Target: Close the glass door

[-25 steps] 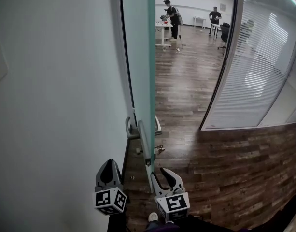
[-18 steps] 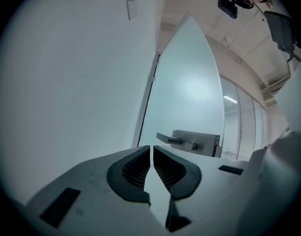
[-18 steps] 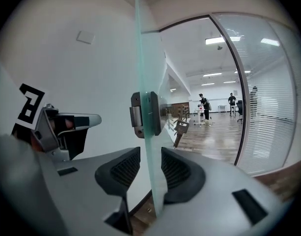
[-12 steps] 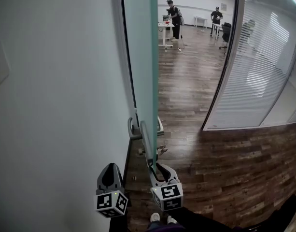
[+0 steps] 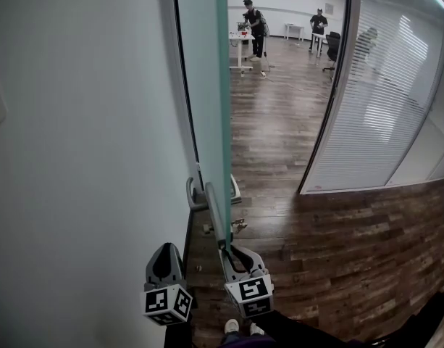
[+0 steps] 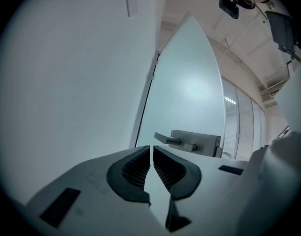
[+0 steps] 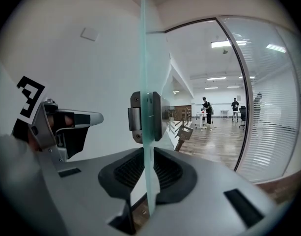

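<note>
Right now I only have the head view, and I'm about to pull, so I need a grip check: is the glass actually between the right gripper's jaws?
Observer: Yes. The glass door edge sits between the right gripper pads, just below the lock plate; its jaws have just been closing on it.
Operator: And the left gripper?
Observer: The left gripper is shut and empty, short of the lever handle.

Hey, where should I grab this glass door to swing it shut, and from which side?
Grip the glass door by its thin free edge, just below the lock plate, coming in edge-on so one pad lands on each face. The pane stands edge-on to the right gripper, whose jaws have just been closing onto that edge.
</note>
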Motion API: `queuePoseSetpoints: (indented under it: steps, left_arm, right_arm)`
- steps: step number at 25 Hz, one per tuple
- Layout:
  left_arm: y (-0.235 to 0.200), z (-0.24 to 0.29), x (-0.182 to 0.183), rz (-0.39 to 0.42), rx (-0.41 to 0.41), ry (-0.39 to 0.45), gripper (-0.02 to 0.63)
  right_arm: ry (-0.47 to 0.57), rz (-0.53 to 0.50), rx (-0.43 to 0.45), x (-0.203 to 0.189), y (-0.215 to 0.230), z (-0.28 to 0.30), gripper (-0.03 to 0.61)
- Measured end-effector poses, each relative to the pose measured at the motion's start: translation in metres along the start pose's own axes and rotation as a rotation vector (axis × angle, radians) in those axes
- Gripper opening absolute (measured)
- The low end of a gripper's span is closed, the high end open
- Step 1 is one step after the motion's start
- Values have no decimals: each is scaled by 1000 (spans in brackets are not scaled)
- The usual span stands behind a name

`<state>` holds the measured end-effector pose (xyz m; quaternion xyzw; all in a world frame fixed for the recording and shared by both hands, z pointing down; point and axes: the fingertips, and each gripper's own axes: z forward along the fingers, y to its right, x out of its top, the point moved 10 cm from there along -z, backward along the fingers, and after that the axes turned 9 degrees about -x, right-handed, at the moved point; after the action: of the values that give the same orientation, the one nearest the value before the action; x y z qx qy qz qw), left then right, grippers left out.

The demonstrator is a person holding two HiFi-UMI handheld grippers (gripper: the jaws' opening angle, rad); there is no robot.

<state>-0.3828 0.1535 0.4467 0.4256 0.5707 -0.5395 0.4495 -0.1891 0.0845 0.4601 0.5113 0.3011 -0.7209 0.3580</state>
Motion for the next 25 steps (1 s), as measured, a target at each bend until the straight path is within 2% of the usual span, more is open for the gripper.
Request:
queuePoseSetpoints:
  steps: [7,11,16,25]
  left_arm:
    - [3,8,-4,-14,-38,14,0]
    - [8,13,-5,-14,-55,12,0]
    - [19,20,-2,-19,-67,-18,0]
    - [38,43,-13,-24,-141,-21,0]
  right_arm:
    - [10,10,0,-9,7,1,52]
    - [6,-1,-51,-4,21,-4,51]
    - [2,24,-63,-9,40,-6,47]
    - [-9,56,-125,-19,83,-5,41]
